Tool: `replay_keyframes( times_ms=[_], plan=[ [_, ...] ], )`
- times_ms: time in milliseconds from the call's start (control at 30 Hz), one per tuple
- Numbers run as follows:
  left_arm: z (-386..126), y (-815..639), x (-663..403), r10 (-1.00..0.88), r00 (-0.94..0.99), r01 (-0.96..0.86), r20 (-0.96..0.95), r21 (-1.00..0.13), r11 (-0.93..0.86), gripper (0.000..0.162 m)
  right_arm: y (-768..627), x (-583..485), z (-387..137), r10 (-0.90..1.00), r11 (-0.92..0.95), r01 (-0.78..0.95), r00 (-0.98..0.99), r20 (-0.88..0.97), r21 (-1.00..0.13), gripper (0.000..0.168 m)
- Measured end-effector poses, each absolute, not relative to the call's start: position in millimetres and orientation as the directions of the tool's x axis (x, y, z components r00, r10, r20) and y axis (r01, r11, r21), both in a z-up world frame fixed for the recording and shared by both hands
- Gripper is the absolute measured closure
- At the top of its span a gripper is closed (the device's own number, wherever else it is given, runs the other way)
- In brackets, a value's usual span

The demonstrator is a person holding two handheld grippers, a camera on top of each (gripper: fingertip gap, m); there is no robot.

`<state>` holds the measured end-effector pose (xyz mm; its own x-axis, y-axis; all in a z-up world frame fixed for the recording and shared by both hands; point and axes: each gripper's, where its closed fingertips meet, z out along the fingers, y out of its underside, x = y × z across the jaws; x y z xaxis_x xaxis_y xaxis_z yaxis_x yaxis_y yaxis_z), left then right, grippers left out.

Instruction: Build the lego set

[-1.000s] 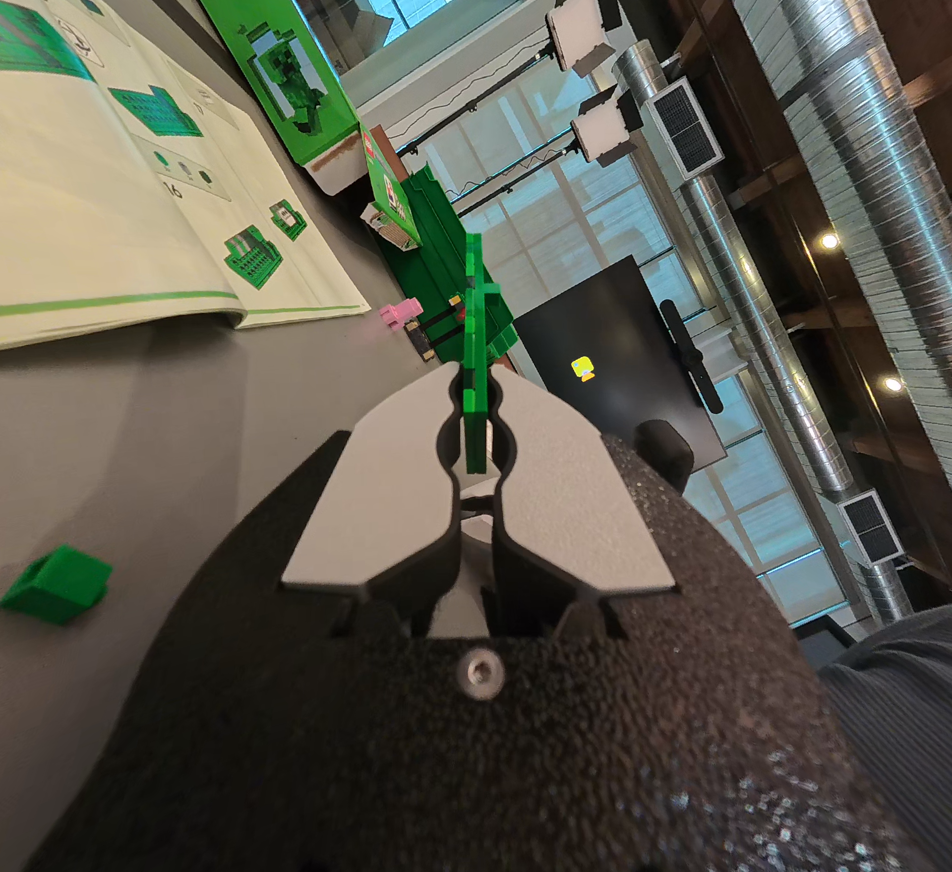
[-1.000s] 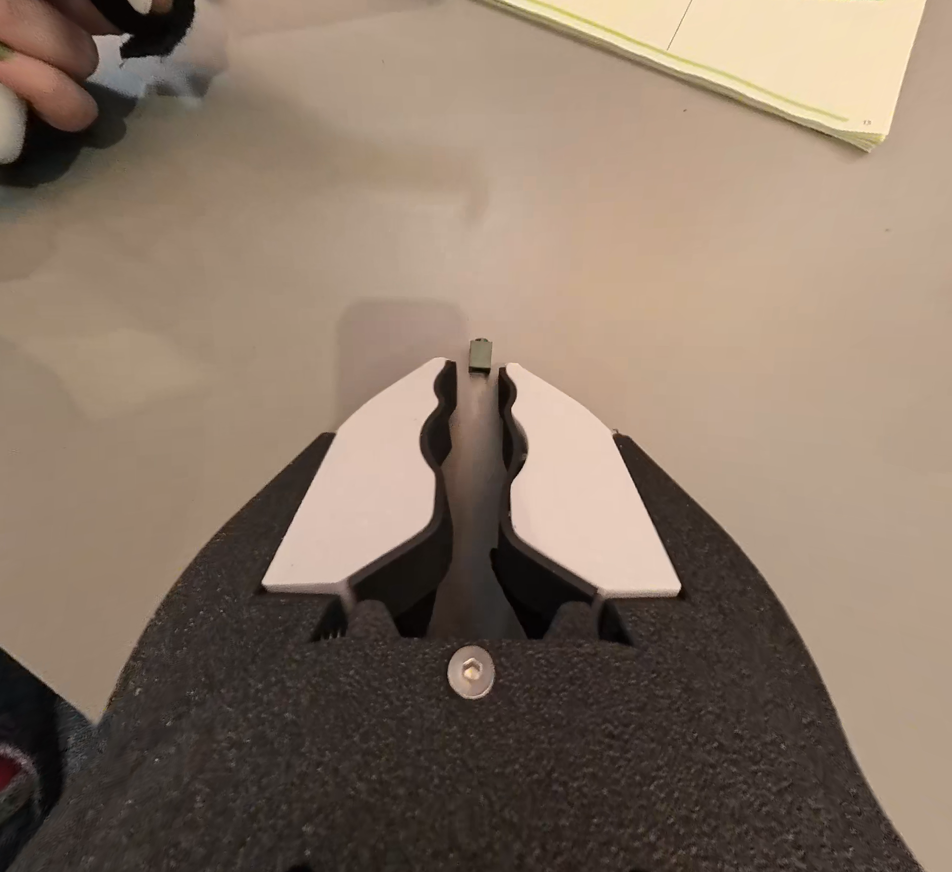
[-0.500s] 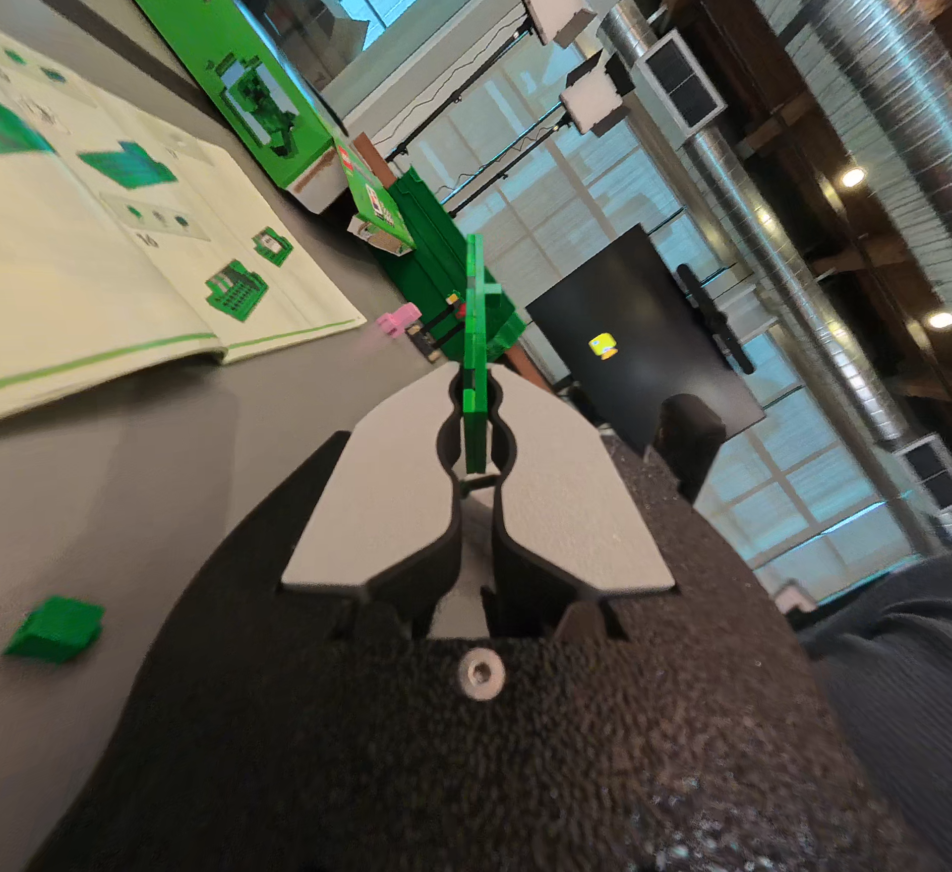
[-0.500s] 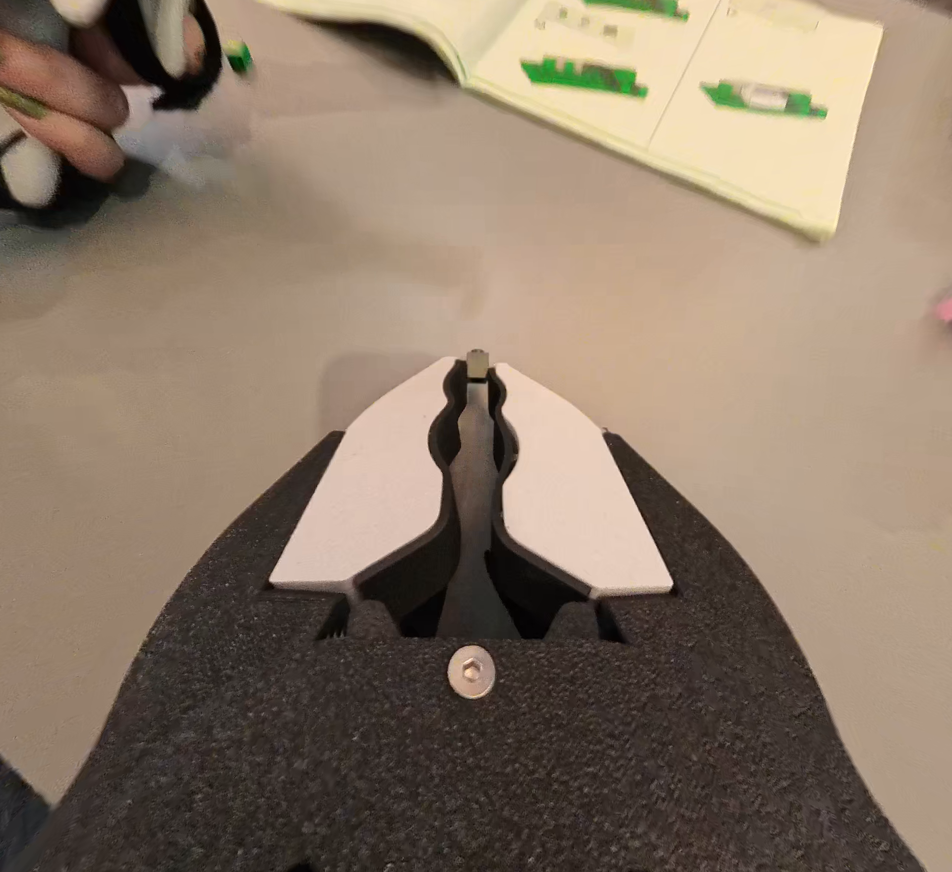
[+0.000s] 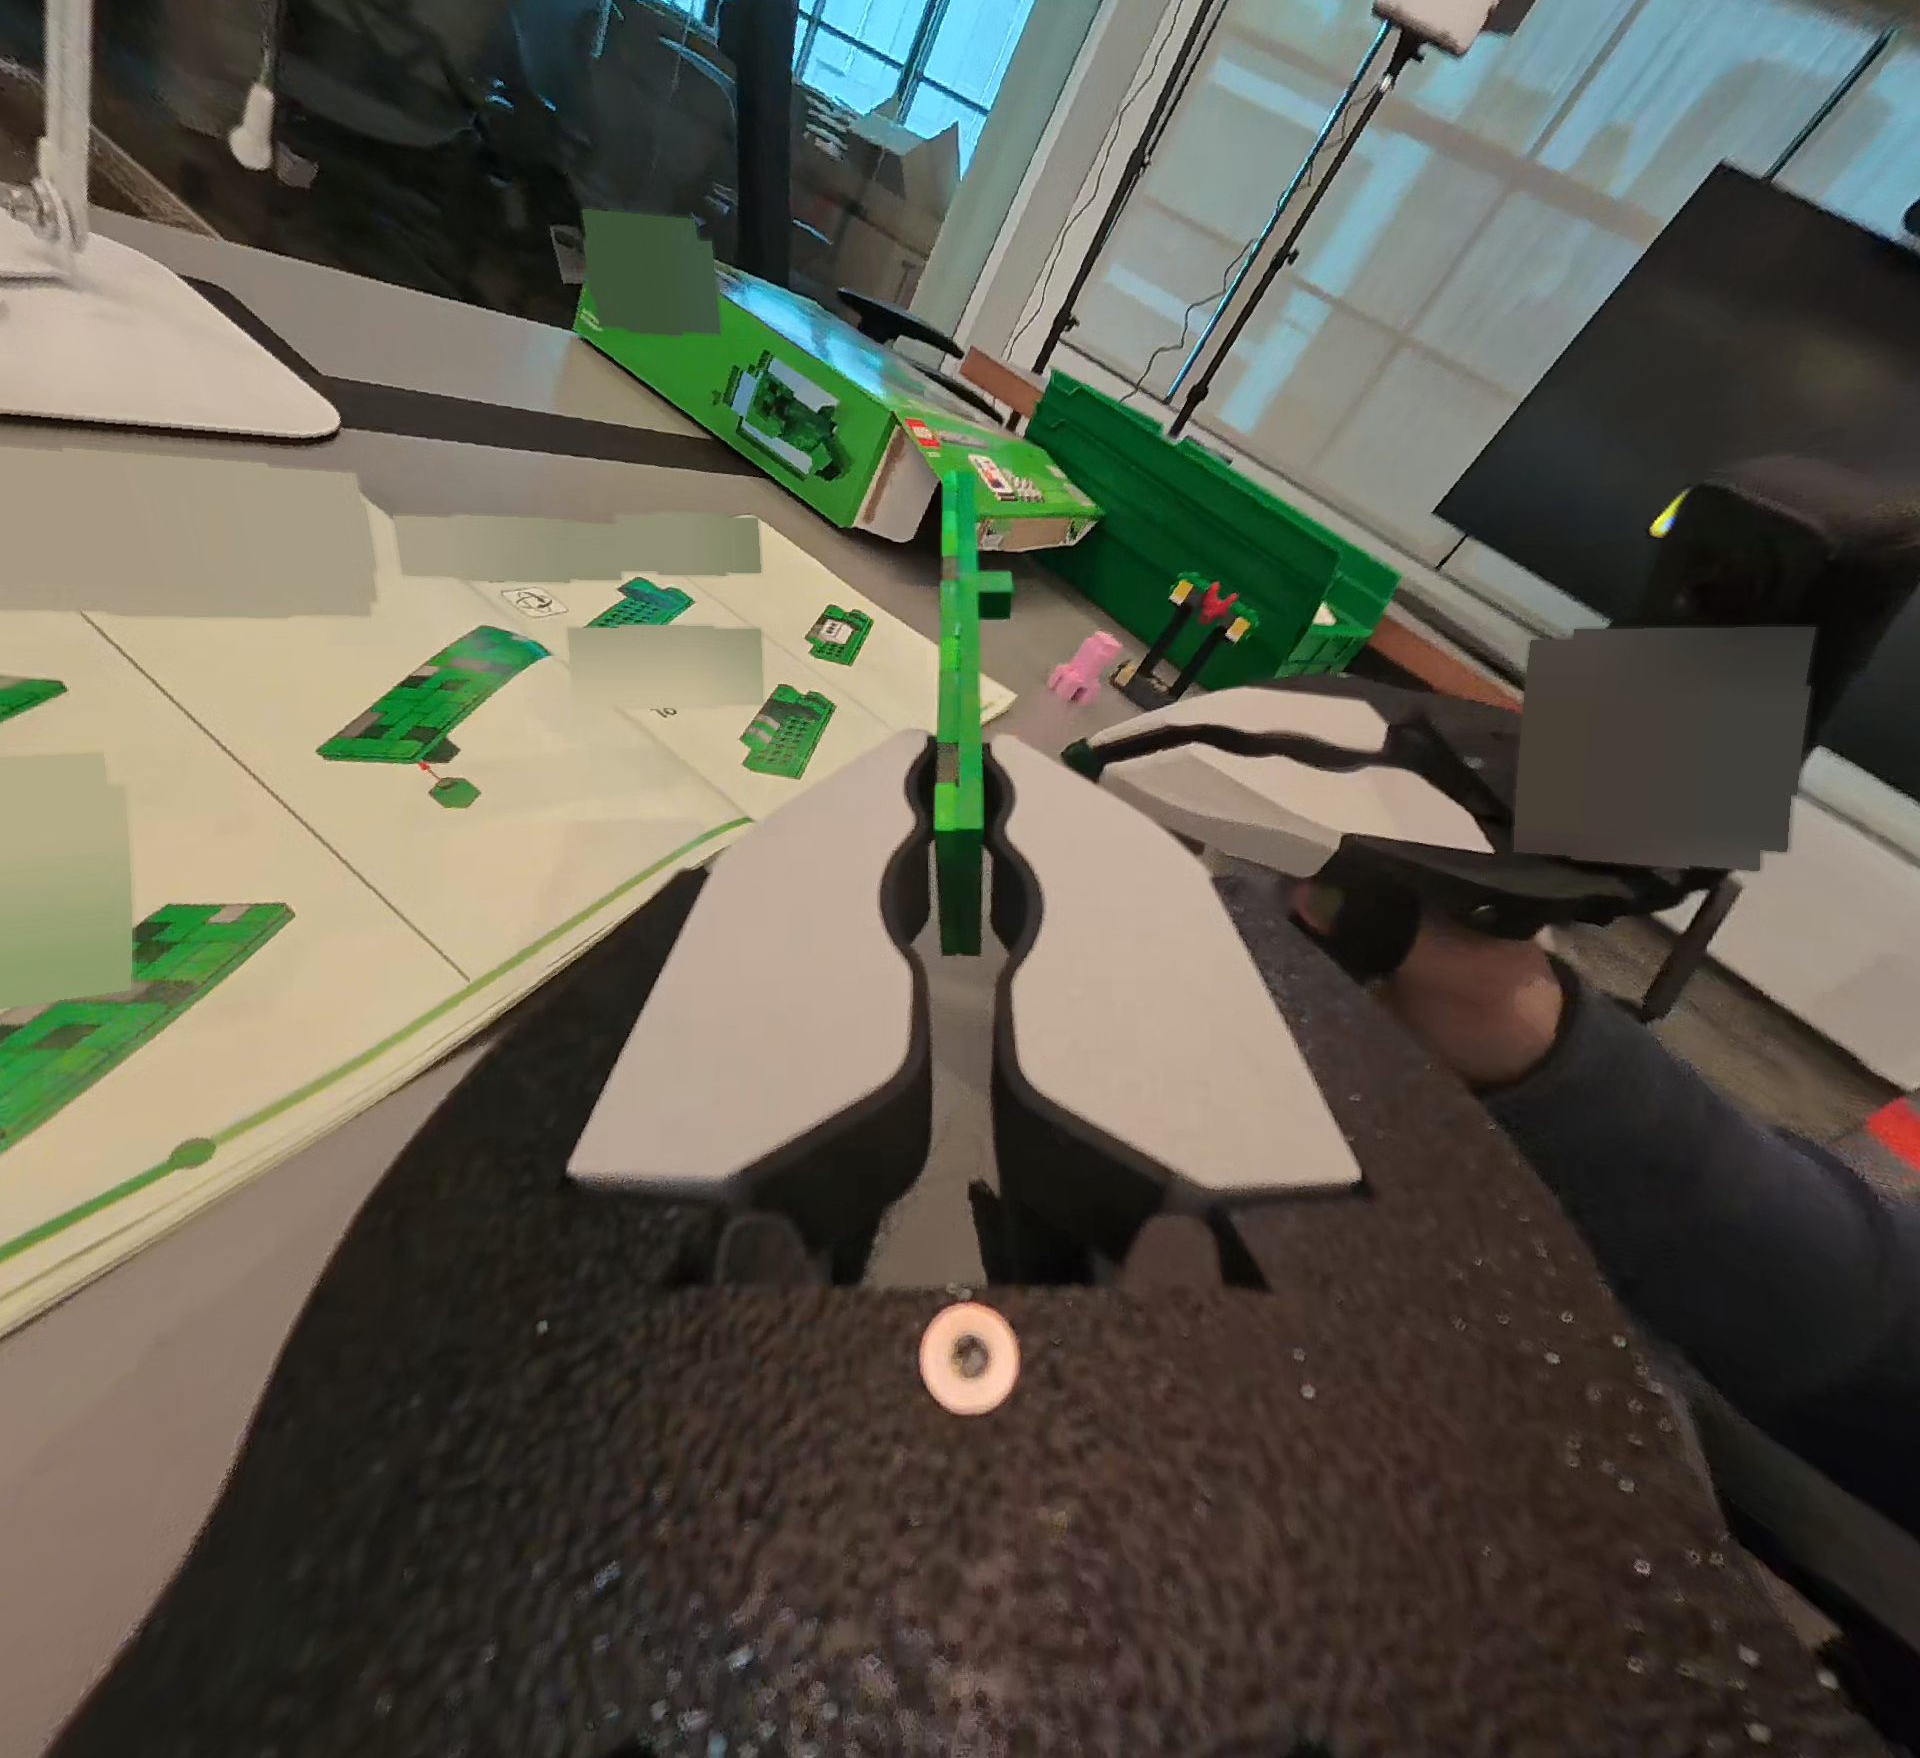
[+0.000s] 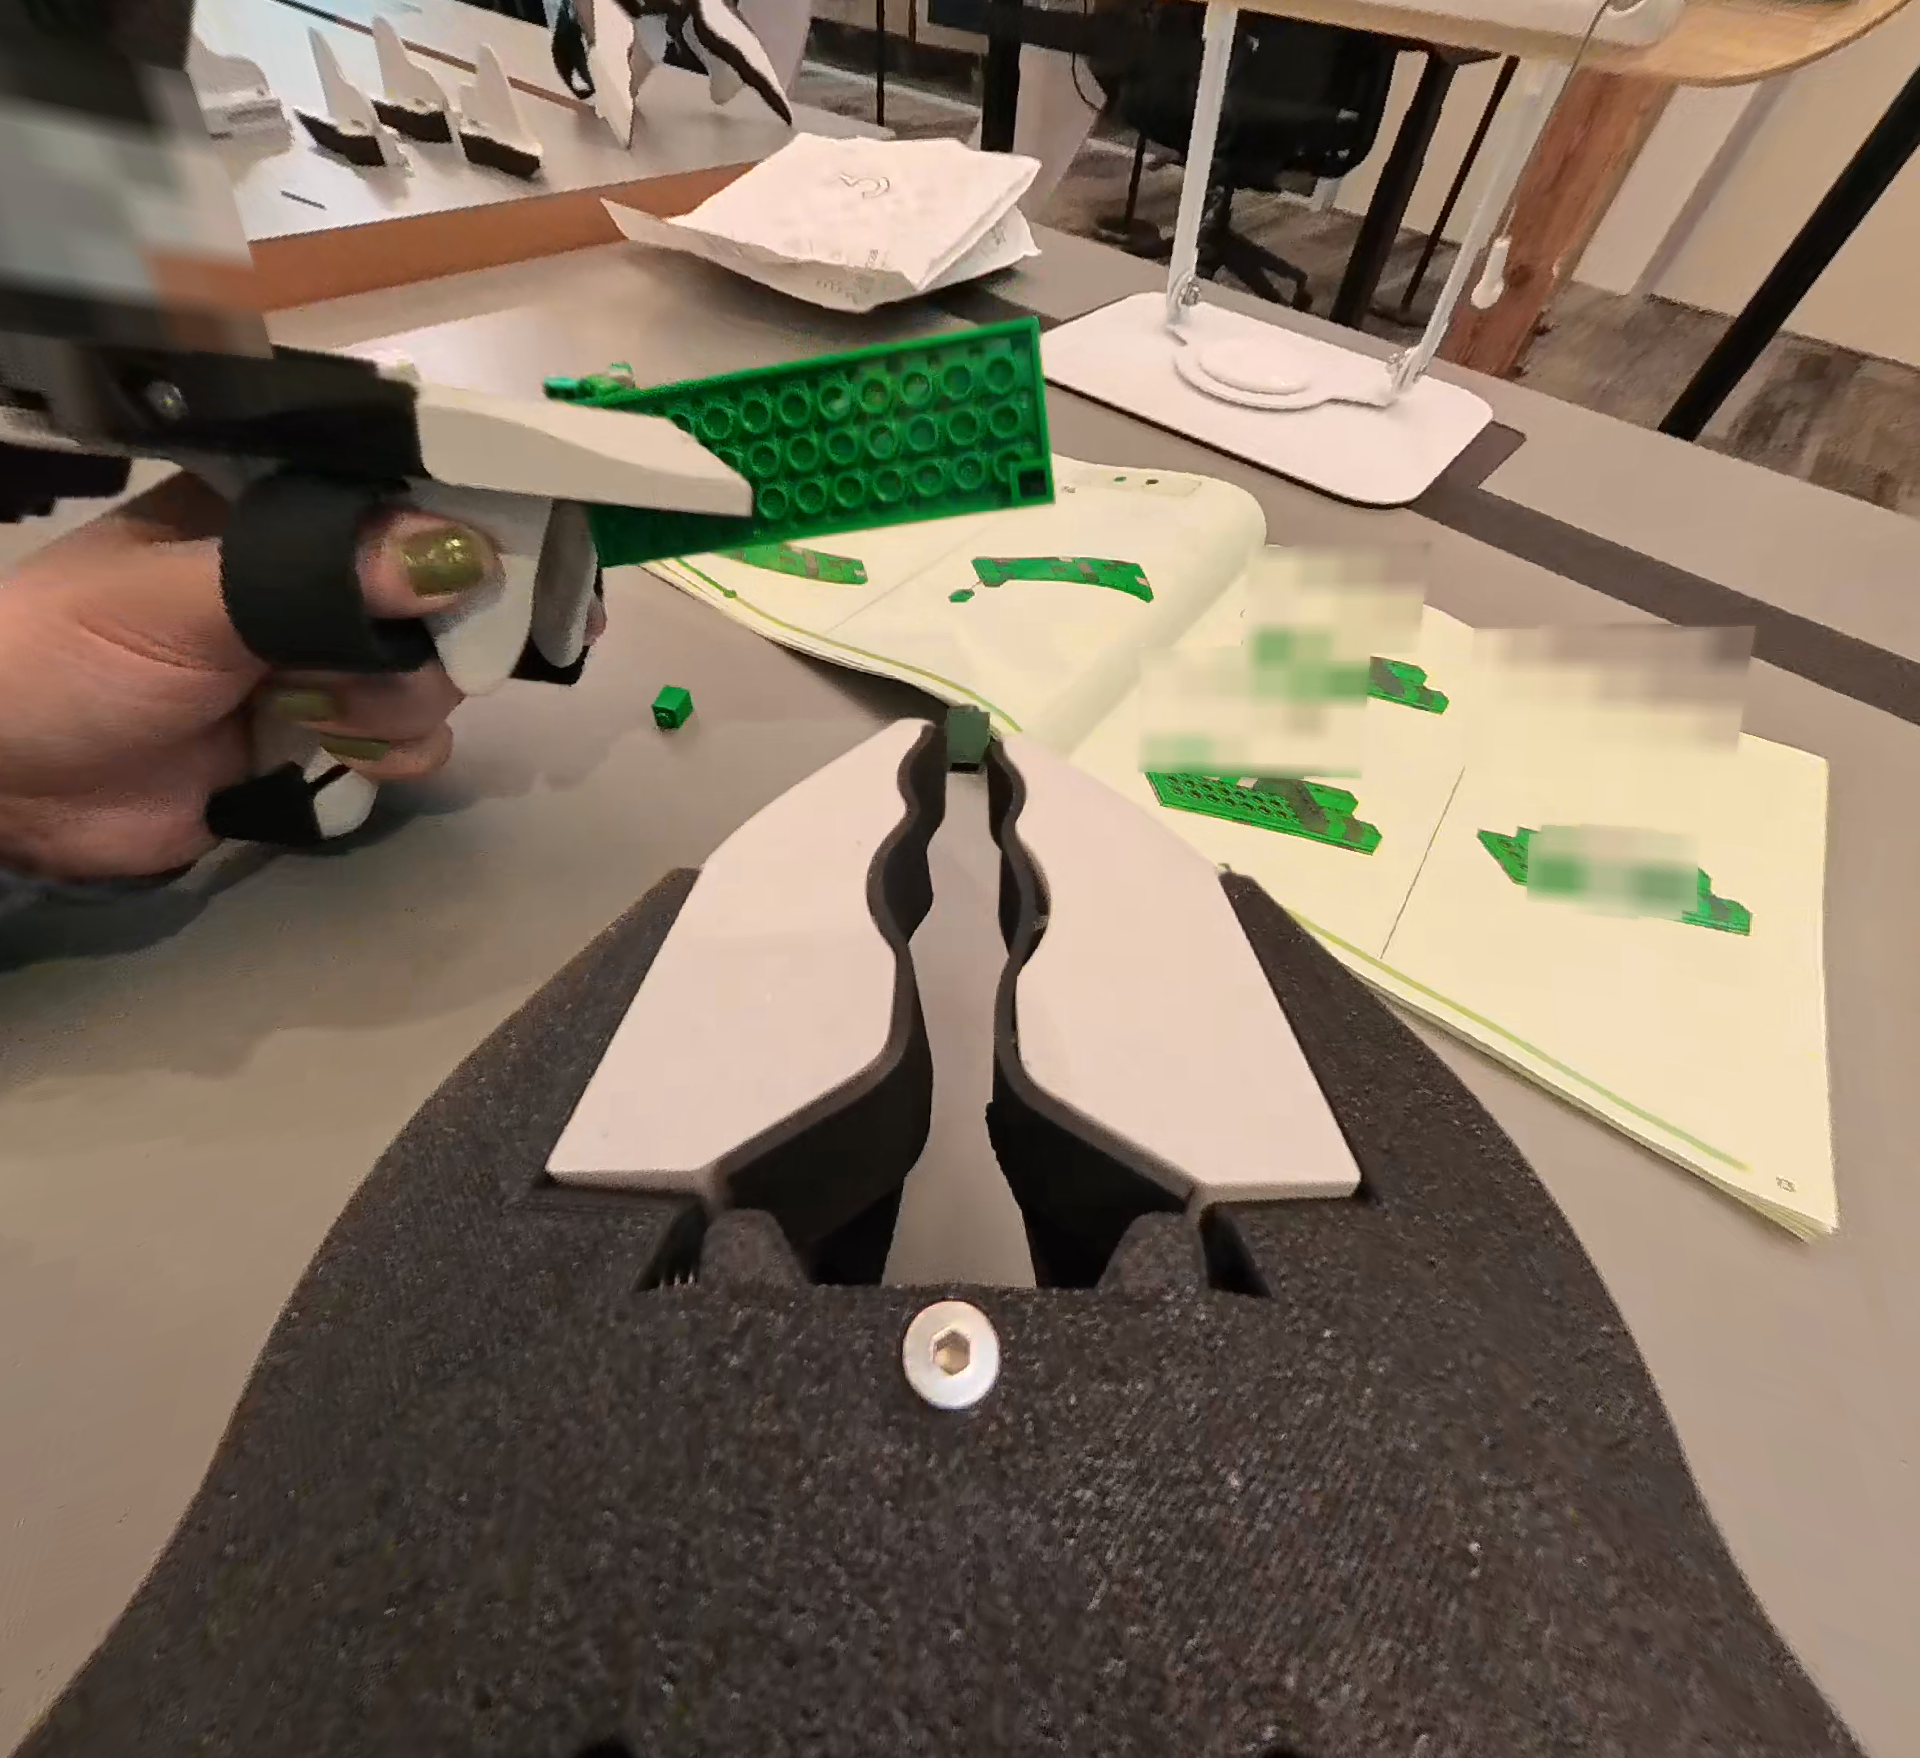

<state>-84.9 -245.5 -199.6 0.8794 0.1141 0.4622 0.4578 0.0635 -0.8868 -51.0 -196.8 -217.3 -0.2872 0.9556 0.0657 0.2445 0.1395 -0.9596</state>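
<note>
left gripper (image 5: 961, 773) clamped on the edge of a green plate assembly (image 5: 958, 669), plate standing edge-on out past the tips in the left wrist view. right wrist view shows the same green plate assembly (image 6: 862, 446) off the table, underside tubes facing that camera, slightly tilted, held from its left end.

right gripper (image 6: 961, 758) nearly closed, pinching a small dark green brick (image 6: 964, 734) right at the very tips; rest of the slot behind it is empty. right gripper also shows to the right of the plate in the left wrist view, near but apart.

loose green cube (image 6: 672, 706) on the grey table (image 6: 312, 981) below the plate, instruction booklet (image 6: 1558, 981) open beside it. set box (image 5: 769, 399), pink figure (image 5: 1081, 666) and a small finished build (image 5: 1195, 638) farther back, out of the way.

step in hand, my read: bring brick to plate and press it on. studs look to be on the far side from the right gripper, so the plate wants rolling over or the brick coming round. tip hold is shallow, brick could twist or pop out; push square, straight along the studs. left hold is only on one end, so pressing far out will lever the plate; press near the clamped end or brace on the table. check the booklet for the spot.
</note>
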Motion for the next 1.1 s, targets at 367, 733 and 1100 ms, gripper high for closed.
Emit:
replay_keyframes(
  times_ms=[367, 733, 1100],
  plan=[
    [-211, -238, -75, 0.179, 0.951, 0.267, 0.253, -0.962, -0.061, 0.156, -202, -49, -227, 0.956, 0.193, 0.214, -0.26, 0.134, -0.958, 0.161],
    [-220, -232, -65, 0.163, 0.983, 0.113, 0.085, -0.978, -0.173, 0.156, -190, -53, -225, 0.982, 0.137, 0.218, -0.158, 0.104, -0.966, 0.161],
    [-223, -227, -54, 0.146, 0.987, -0.032, -0.066, -0.975, -0.22, 0.156, -188, -53, -227, 0.984, 0.139, 0.236, -0.139, 0.108, -0.962, 0.161]
  ],
)
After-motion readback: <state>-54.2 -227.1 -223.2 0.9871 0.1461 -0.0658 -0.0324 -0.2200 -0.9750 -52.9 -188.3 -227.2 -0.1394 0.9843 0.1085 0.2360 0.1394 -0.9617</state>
